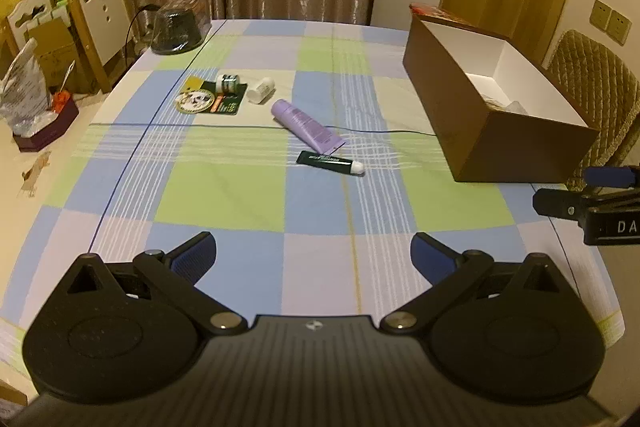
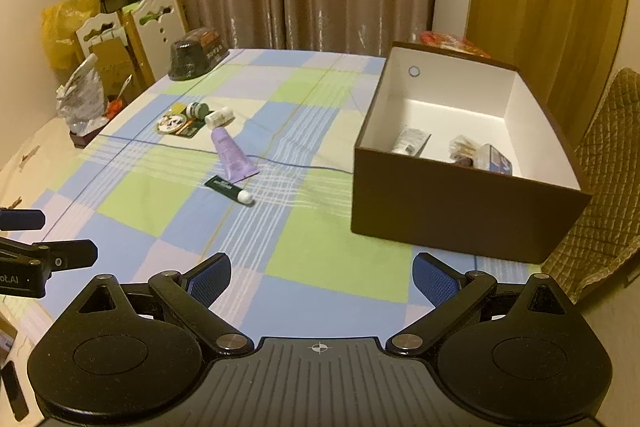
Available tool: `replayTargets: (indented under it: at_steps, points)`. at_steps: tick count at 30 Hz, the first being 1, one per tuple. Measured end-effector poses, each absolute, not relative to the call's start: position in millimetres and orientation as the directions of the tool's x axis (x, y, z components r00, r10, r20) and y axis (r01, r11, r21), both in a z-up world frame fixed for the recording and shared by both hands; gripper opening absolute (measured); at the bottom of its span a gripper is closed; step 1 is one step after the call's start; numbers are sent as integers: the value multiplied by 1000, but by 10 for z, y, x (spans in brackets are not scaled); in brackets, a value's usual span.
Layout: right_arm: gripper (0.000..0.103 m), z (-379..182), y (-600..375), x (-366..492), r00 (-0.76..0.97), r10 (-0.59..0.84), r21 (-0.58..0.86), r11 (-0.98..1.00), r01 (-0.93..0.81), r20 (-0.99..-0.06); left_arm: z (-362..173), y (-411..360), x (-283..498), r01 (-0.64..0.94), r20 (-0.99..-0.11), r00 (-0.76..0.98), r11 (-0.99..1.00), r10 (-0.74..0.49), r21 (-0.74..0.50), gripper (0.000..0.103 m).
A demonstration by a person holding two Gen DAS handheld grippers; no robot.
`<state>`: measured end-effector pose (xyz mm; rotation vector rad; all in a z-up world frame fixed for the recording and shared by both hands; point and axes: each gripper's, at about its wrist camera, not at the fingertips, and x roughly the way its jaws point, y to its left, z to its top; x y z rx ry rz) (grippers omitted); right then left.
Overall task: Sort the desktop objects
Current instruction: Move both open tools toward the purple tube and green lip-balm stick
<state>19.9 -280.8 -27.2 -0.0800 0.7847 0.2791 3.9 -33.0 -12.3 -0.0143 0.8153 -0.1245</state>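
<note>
Box (image 2: pixel 460 219): it stands at the right on the checked cloth (image 2: pixel 328 267), open on top. A few small packets (image 2: pixel 480 155) already lie inside, so we judge the sorting is partly done.
Purple tube (image 1: pixel 306 126): it lies flat near the middle of the table. We think it is soft and light. We would hold it across the body, not at the flat crimped end.
Dark card (image 1: pixel 218 99): far left, flat and thin, probably hard to lift from the cloth. A round badge (image 1: pixel 195 101) lies on it.
Green tube (image 1: pixel 330 162): just near the purple one, small, with a white cap. We would take it at the middle.
White bottle (image 1: pixel 261 90): on its side, stiff, it may roll.
Green jar (image 1: pixel 228 83): stiff, maybe slippery.
Left gripper (image 1: pixel 314 259): wide, holding nothing, low over the near edge.
Right gripper (image 2: pixel 322 277): wide, holding nothing too.
</note>
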Motion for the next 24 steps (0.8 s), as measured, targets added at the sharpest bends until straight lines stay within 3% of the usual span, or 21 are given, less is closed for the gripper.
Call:
replayTargets:
  at_steps: [24]
  points:
    - [100,-401,-2269,76,647,241,4,939,-345,-723,-315,101,-71,67,-761,640,994,-106,-82,102]
